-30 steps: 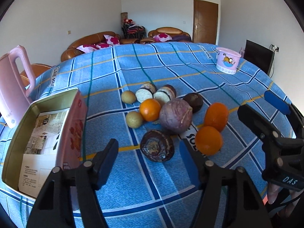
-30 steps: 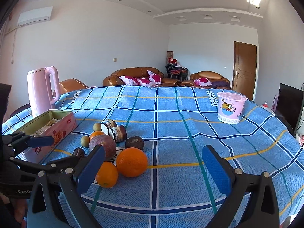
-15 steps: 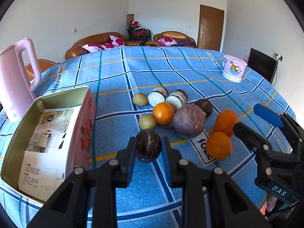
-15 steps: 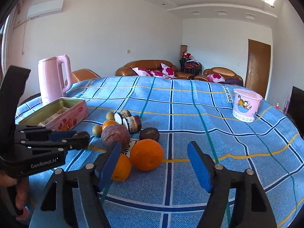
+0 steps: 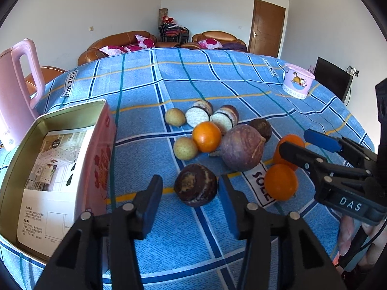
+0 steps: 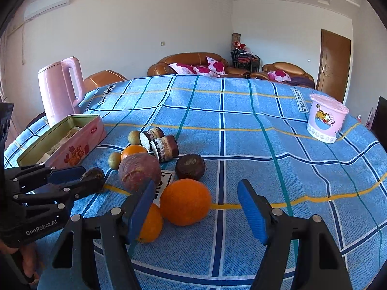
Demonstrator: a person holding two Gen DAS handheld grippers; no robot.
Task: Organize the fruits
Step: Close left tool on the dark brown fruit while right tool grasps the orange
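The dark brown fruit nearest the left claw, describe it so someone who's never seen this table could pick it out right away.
On the blue checked tablecloth, find the fruit cluster right of the open pink tin. The dark brown fruit lies at the cluster's near edge, alone on the yellow stripe. Unlike the oranges and the big purple fruit, it is blackish brown with a pale scuffed patch.

Both tools are built alike: black plastic frames with two angled arms, each ending in a flat blue pad. On the left gripper [image 5: 188, 203] round silver screw heads sit at the arm joints, and white lettering on its body reads "GenRobot.AI". The right gripper [image 6: 197, 209] carries the same silver screws and a white "DAS" marking on its side. A thin black cable runs down beside the hand [image 5: 358, 246] that grips its handle. A dark fold at the right-wrist view's left edge may be a sleeve [image 6: 6, 120].
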